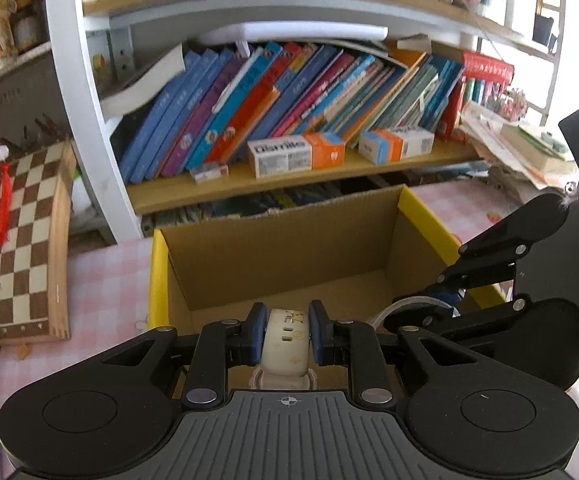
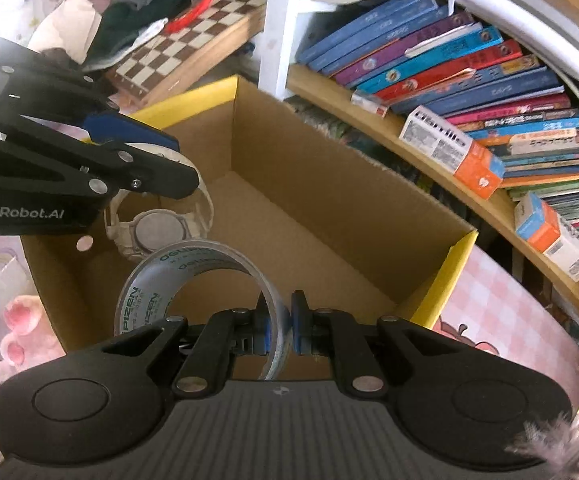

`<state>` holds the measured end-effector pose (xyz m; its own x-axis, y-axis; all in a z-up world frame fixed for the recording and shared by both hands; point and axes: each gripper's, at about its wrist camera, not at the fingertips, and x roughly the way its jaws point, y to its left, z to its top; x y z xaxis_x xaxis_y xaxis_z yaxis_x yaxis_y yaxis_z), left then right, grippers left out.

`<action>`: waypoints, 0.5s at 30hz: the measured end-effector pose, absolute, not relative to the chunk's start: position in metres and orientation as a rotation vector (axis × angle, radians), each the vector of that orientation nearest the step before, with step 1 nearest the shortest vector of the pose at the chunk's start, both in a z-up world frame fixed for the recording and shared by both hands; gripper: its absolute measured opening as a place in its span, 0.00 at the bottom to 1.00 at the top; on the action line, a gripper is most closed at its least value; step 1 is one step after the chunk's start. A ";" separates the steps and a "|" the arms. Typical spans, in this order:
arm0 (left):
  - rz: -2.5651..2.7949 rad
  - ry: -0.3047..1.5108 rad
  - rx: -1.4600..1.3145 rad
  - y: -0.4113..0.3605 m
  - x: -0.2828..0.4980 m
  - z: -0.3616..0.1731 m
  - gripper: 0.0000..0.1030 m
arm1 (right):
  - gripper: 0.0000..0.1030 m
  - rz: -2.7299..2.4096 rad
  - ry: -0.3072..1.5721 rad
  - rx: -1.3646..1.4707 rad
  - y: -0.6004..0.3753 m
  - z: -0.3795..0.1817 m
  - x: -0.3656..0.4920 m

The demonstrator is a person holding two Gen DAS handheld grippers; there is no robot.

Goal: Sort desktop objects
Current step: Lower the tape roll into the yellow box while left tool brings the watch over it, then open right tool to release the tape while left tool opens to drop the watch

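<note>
While both hover over the box point(image 1: 277, 256), left tool point(image 1: 287, 334) clamps the watch point(image 1: 285, 340), right tool point(image 2: 279, 326) the tape roll point(image 2: 193, 276).

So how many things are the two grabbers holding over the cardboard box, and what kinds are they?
White wristwatch, in the left gripper: 1
Clear tape roll, in the right gripper: 1
Total: 2 held things, both above the open cardboard box. The box floor that shows is bare.

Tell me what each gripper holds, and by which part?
Left gripper holds a white watch by its strap; right gripper pinches the tape roll by its wall.
</note>
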<state>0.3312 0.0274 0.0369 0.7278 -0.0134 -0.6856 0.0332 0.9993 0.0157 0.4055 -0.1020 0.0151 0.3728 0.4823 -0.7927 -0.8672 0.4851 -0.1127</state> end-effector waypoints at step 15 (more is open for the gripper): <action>-0.051 0.813 0.044 0.021 0.334 0.021 0.21 | 0.09 0.963 0.822 -0.611 -0.098 0.002 0.404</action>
<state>0.3344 0.0209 0.0211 0.6864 -0.0283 -0.7267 0.0623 0.9979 0.0200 0.4043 -0.0981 0.0023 0.3224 0.4631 -0.8256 -0.8879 0.4503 -0.0941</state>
